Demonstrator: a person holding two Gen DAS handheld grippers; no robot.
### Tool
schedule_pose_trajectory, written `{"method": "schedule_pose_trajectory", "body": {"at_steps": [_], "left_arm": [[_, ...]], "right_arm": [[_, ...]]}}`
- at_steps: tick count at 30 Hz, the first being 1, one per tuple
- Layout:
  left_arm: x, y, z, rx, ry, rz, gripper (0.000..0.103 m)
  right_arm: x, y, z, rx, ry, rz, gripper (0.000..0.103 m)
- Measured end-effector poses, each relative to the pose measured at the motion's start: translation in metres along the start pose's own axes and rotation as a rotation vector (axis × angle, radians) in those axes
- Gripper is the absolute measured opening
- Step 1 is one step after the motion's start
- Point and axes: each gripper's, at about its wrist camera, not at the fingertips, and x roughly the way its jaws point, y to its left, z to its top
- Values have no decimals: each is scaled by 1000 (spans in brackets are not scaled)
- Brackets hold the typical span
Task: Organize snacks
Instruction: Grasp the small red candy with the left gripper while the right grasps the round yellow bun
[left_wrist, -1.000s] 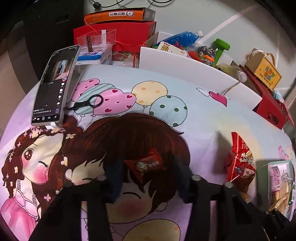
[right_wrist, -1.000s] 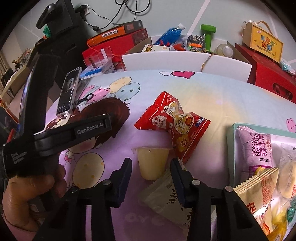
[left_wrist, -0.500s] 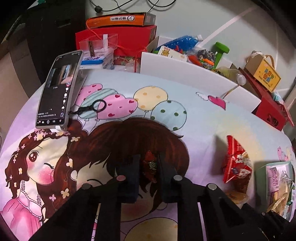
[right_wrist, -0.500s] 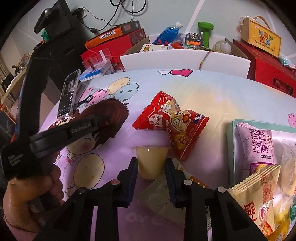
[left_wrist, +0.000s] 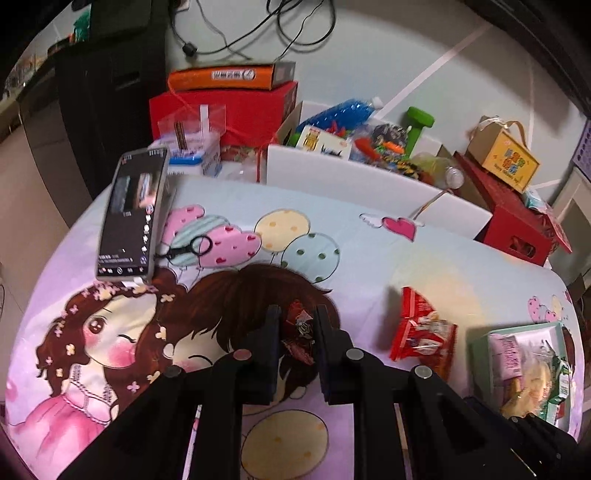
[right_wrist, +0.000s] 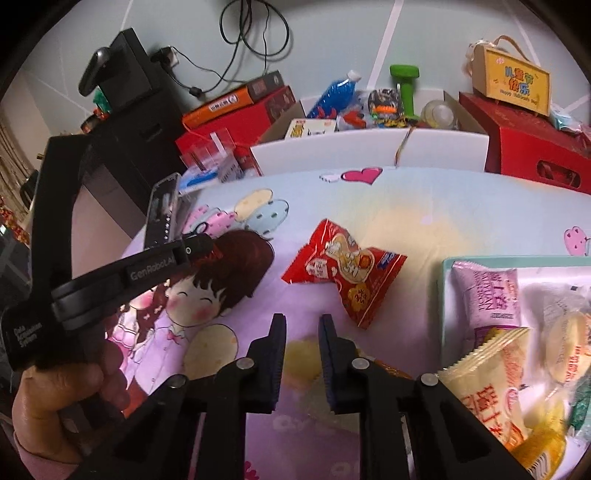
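Left wrist view: the left gripper (left_wrist: 297, 325) has its black jaws clamped on a small crinkled red-wrapped candy (left_wrist: 300, 332), whose foil is crushed between the pads, one twisted end pointing up and a white-and-black printed patch showing at the middle; it hangs above the brown-haired cartoon girl on the printed pastel tablecloth (left_wrist: 369, 258). To the right on the cloth lies a red plastic snack bag with white cartoon print (left_wrist: 421, 332), and beyond it, at the table's right edge, a pale green tray (left_wrist: 480, 343) holds several packets. A black smartphone (left_wrist: 131, 218) lies at the far left of the cloth. In the right wrist view the right gripper (right_wrist: 302, 332) is shut on a small clear cup of pale yellow jelly (right_wrist: 301, 360), which sits low between the jaws, soft in focus. The red bag (right_wrist: 343, 275) lies just beyond the fingertips. In the tray (right_wrist: 445, 295), at the right, are a pink-and-white roll packet (right_wrist: 487, 295) and a yellow-edged cream packet with red lettering (right_wrist: 491, 373).
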Motion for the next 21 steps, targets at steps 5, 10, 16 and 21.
{"method": "schedule_pose_trajectory", "body": {"at_steps": [5, 10, 16, 21], "left_arm": [[-10, -9, -4, 17, 34, 16, 18], [-21, -10, -18, 3, 63, 18, 18], [-27, 4, -40, -57, 96, 15, 18], [-28, 20, -58, -112, 131, 20, 18]], "right_arm": [[4, -5, -4, 1, 30, 8, 19], [11, 0, -11, -28, 52, 19, 21], [18, 3, -17, -49, 77, 11, 21], [22, 7, -18, -75, 80, -5, 28]]}}
